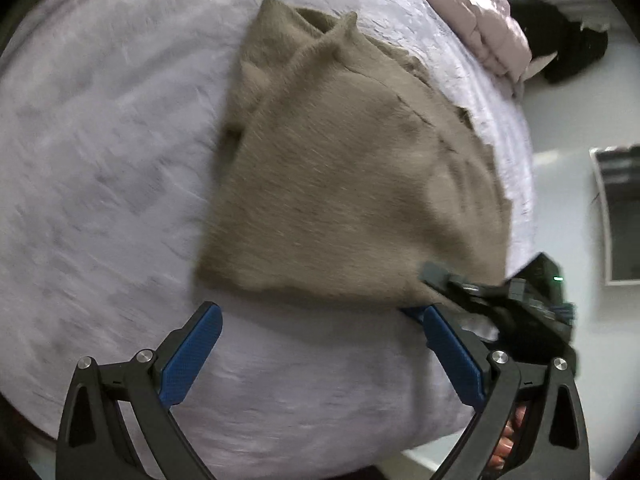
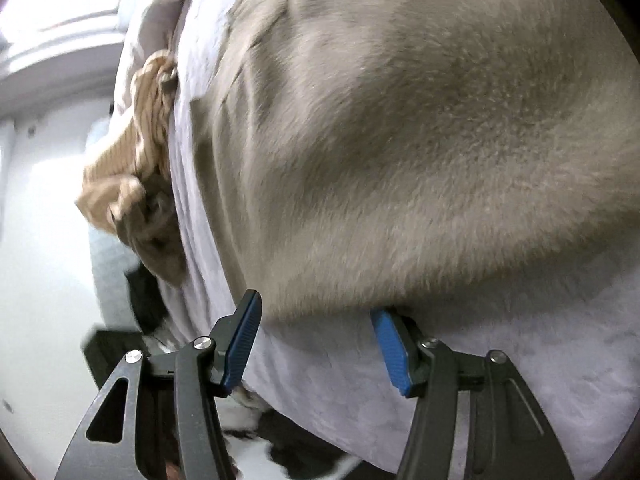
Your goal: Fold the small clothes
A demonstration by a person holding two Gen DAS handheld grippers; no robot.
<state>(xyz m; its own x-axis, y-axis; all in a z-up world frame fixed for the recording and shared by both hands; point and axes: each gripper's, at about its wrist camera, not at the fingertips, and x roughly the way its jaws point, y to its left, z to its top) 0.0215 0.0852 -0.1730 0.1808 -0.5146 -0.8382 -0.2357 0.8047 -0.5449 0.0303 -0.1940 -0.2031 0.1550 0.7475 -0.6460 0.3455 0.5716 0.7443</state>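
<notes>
Folded taupe garment [image 1: 352,168] near bed [image 1: 100,160] right edge; left half bare. Left gripper [image 1: 320,344], right gripper [image 2: 316,332]: jaws open, empty.

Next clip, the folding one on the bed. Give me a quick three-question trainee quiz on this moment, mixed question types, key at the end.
1. True or false: the left gripper is clamped on the taupe fleece garment.
2. What lies at the bed's edge beside the lilac blanket in the right wrist view? A) a tan knitted piece B) a red towel C) a shoe
3. Fill in: the right gripper has its jaws ____, at the garment's near edge.

Key: 1 false, its jaws are open with nothing between them; 2 A, the tan knitted piece; 3 open.
</notes>
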